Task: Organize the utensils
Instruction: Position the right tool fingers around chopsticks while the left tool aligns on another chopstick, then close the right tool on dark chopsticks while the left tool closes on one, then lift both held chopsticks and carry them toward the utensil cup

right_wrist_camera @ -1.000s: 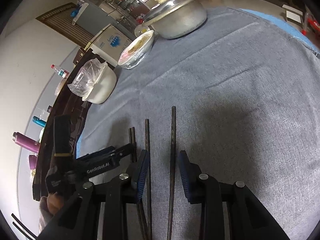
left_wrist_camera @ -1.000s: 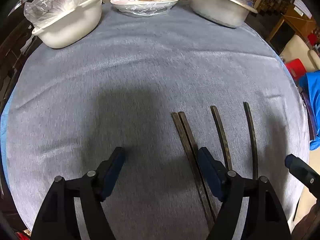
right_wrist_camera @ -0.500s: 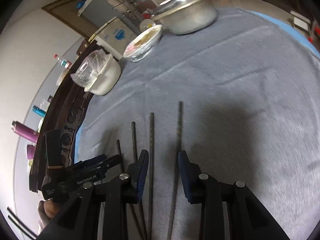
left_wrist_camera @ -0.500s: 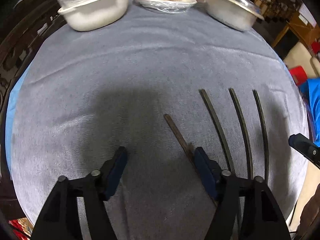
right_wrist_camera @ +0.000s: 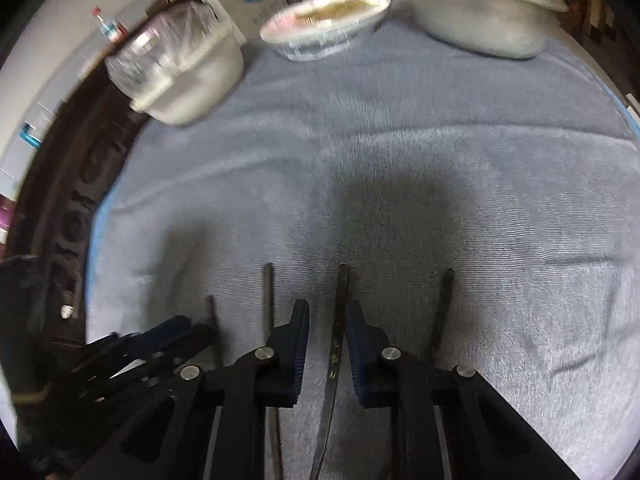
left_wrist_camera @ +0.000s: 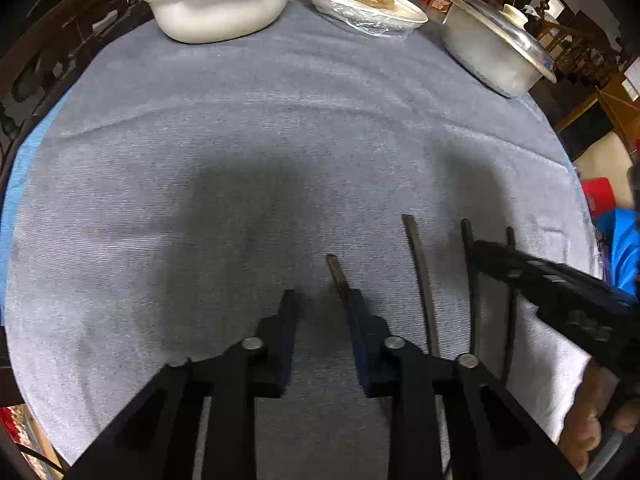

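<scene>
step: spacing chopsticks on worktop | my right hand-held gripper [right_wrist_camera: 327, 344] parted, straddling third chopstick [right_wrist_camera: 340, 312], unclamped | left hand-held gripper [left_wrist_camera: 322, 316] parted, empty | next: clamp, shift sideways

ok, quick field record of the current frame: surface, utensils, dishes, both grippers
surface: round table, grey cloth
utensils: four dark chopsticks lying flat on the cloth, apart, roughly parallel
dishes at far edge: white pot with a plastic bag in it; wrapped plate of food; lidded metal pot
left gripper: open, low over the cloth, right finger against the leftmost chopstick
right gripper: open, straddling the third chopstick from the left, not clamped
held: nothing
</scene>
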The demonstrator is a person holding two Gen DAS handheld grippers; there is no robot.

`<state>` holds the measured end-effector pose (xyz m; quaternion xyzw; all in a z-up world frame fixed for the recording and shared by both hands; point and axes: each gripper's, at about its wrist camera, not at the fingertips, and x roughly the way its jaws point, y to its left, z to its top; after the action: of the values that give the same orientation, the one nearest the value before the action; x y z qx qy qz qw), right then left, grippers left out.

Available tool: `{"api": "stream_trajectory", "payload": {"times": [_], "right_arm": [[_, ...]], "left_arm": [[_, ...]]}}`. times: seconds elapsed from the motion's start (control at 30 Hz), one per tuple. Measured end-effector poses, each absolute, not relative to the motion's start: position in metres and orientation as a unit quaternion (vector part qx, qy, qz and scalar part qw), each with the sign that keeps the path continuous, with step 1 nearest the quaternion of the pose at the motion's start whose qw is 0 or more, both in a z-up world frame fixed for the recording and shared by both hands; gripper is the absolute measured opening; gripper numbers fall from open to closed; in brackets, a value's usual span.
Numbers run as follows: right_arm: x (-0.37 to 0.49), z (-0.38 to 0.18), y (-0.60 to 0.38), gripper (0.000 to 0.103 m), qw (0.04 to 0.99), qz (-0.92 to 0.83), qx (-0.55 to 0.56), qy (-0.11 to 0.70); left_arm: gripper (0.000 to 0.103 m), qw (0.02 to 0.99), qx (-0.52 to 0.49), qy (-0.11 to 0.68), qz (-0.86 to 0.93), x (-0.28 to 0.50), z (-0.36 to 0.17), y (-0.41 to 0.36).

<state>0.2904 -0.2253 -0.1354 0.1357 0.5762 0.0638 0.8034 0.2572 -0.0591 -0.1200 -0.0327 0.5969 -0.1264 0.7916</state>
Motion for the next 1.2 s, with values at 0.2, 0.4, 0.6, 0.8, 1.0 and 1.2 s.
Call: {"api": "stream_trajectory", "payload": {"times": [0.2, 0.4, 0.6, 0.8, 1.0, 1.2], "right_arm": [[0.299, -0.141, -0.216, 0.007, 0.802, 0.042, 0.101, 0.587], [0.290, -0.138, -0.221, 0.007, 0.818, 0.044, 0.119, 0.561], [0.261, -0.114, -0.236, 0.007, 0.845, 0.049, 0.144, 0.512], [0.246, -0.097, -0.244, 0.007, 0.851, 0.051, 0.153, 0.500], [0.241, -0.107, -0.242, 0.007, 0.847, 0.059, 0.160, 0.504], [0.243, -0.114, -0.244, 0.007, 0.844, 0.066, 0.170, 0.504]], "left_arm": [[0.008, 0.781, -0.063, 0.604, -0.144, 0.267, -0.122, -0.062], [0.001, 0.778, -0.081, 0.606, -0.145, 0.265, -0.121, -0.055], [0.000, 0.781, -0.113, 0.599, -0.135, 0.257, -0.113, -0.036], [0.000, 0.757, -0.162, 0.616, -0.146, 0.260, -0.104, -0.023], [0.007, 0.731, -0.184, 0.646, -0.119, 0.268, -0.121, -0.027], [0.040, 0.743, -0.159, 0.643, -0.095, 0.270, -0.117, -0.041]]}}
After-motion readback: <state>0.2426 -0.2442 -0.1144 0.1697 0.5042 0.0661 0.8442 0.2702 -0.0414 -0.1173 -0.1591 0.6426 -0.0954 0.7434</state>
